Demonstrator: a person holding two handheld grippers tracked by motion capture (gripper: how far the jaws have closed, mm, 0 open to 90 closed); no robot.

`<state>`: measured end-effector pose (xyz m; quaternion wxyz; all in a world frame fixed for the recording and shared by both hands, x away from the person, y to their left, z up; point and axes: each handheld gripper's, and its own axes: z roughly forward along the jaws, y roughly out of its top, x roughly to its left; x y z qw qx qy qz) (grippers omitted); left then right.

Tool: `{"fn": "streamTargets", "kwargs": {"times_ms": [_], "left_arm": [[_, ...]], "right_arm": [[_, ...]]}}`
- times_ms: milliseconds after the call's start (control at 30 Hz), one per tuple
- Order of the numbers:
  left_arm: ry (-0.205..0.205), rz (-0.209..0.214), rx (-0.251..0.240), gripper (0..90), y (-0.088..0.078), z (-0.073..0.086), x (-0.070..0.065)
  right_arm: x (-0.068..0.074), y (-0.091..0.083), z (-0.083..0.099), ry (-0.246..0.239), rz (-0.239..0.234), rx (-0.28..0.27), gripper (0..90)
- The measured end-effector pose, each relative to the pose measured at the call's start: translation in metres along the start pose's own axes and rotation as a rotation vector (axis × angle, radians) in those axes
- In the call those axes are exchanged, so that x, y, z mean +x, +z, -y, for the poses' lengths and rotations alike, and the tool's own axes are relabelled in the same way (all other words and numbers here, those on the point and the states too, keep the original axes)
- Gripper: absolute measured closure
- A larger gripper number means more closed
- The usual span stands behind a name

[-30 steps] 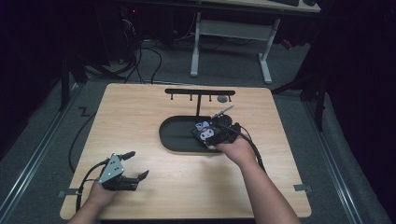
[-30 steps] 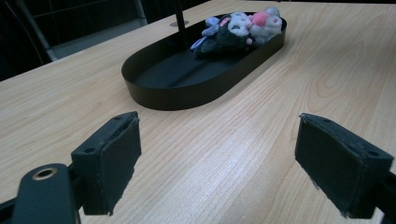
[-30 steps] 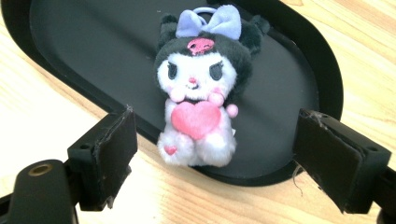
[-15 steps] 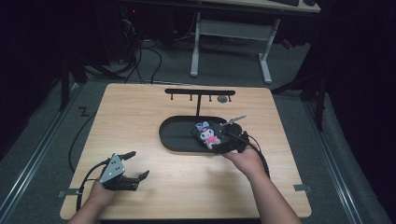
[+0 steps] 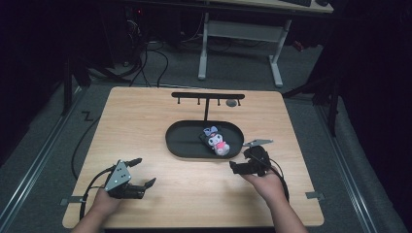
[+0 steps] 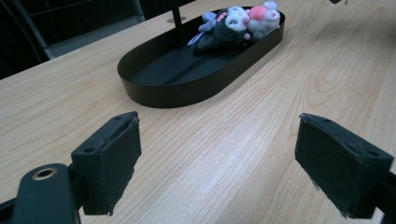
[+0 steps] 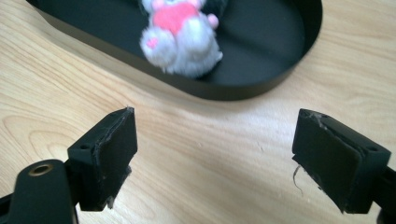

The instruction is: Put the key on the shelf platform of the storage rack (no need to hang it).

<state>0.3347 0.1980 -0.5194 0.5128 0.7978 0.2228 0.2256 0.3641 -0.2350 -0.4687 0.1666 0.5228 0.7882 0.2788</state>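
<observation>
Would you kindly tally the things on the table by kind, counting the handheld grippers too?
Plush toy: 1, lying in the tray
Black oval tray: 1
Black hook rack: 1
Grippers: 2, left gripper and right gripper, both open and holding nothing
Total: 5
</observation>
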Motion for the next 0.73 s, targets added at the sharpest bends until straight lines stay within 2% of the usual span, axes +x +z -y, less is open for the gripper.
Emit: {"fn": "streamTargets", "kwargs": {"times_ms": [33, 67, 100, 267, 300, 367, 433, 467, 500, 533, 633, 700, 733], "left_arm": [[0.000, 0.000, 0.001, 15.4, 0.000, 0.000, 0.000], [0.000, 0.000, 0.001, 15.4, 0.000, 0.000, 0.000], [0.001, 0.000, 0.002, 15.4, 0.000, 0.000, 0.000], [0.007, 0.001, 0.005, 15.3, 0.001, 0.000, -0.001], [0.007, 0.001, 0.007, 15.3, 0.001, 0.000, -0.001], [0.008, 0.000, 0.011, 15.4, 0.001, 0.000, -0.001], [0.007, -0.004, 0.007, 15.3, 0.001, 0.000, -0.001], [0.007, -0.004, 0.007, 15.4, 0.001, 0.000, -0.001], [0.005, -0.004, 0.005, 15.3, 0.001, 0.000, 0.000], [0.003, -0.006, 0.005, 15.3, 0.001, 0.000, 0.000], [0.001, -0.012, 0.001, 15.4, 0.001, -0.001, 0.000], [0.006, -0.010, 0.004, 15.4, 0.001, -0.001, 0.000], [0.011, -0.008, 0.006, 15.4, 0.001, -0.001, -0.001]], "right_arm": [[0.000, 0.000, 0.011, 0.022, -0.003, -0.023, 13.8], [0.000, 0.000, 0.011, 0.022, -0.003, -0.023, 13.8], [0.002, 0.000, 0.022, 0.029, -0.003, -0.044, 13.6], [0.010, 0.002, 0.052, 0.050, -0.002, -0.111, 13.5], [0.010, 0.002, 0.052, 0.050, -0.002, -0.111, 13.5], [0.016, 0.003, 0.069, 0.058, -0.005, -0.151, 13.1], [0.020, -0.002, 0.084, 0.080, 0.007, -0.223, 13.8], [0.021, -0.004, 0.087, 0.084, 0.007, -0.238, 13.9], [0.022, -0.007, 0.088, 0.074, -0.009, -0.231, 13.9], [0.022, -0.008, 0.090, 0.071, -0.006, -0.228, 13.9], [0.017, -0.009, 0.092, 0.109, -0.001, -0.247, 13.9], [0.017, -0.009, 0.092, 0.110, -0.002, -0.250, 13.9], [0.017, -0.008, 0.092, 0.094, 0.000, -0.256, 13.9]]}}
